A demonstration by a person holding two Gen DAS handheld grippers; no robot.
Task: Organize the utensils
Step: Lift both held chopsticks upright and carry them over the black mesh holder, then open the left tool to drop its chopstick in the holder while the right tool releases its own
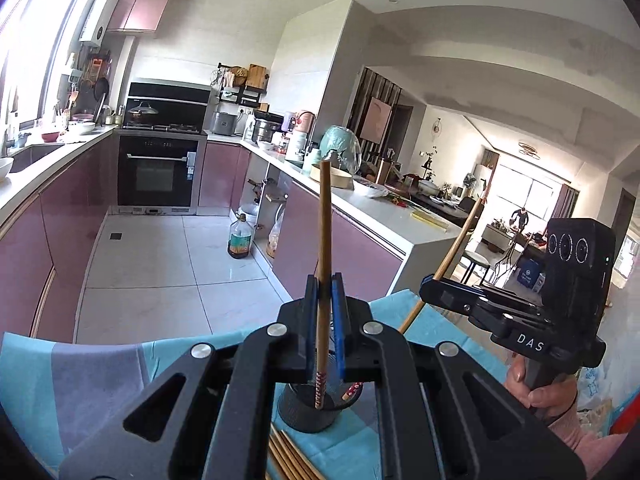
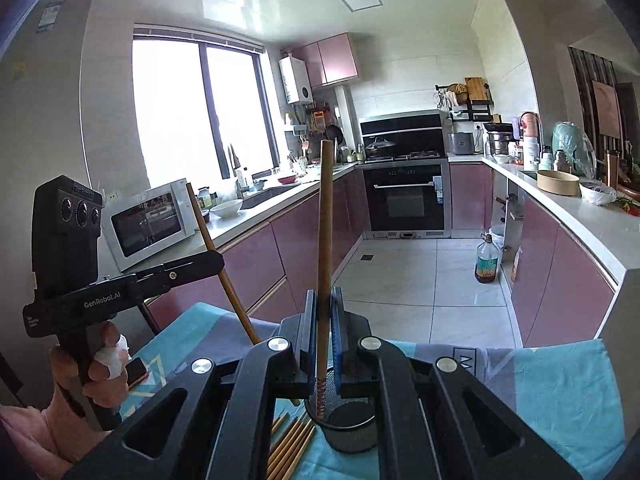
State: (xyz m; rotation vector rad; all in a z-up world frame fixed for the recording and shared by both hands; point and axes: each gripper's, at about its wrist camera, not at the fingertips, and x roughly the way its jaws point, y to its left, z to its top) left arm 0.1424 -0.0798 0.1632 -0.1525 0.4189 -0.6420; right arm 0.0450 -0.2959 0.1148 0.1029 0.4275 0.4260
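Both grippers grasp one chopstick each, upright over a black mesh cup (image 2: 347,426) on the cloth-covered bench (image 2: 560,392): left gripper (image 1: 325,292) and right gripper (image 2: 323,304), tips apparently inside; spare chopsticks (image 2: 290,446) lie just beside it.

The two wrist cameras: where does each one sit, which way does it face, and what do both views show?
Left wrist: sits on the left gripper, facing the oven and right counter; its fingers pinch a chopstick over the black holder; the right gripper and right hand show at right.
Right wrist: sits on the right gripper, facing the window and oven; its fingers pinch another chopstick; the left gripper and left hand show at left.
Shared: holder, oven, loose chopsticks, blue cloth.
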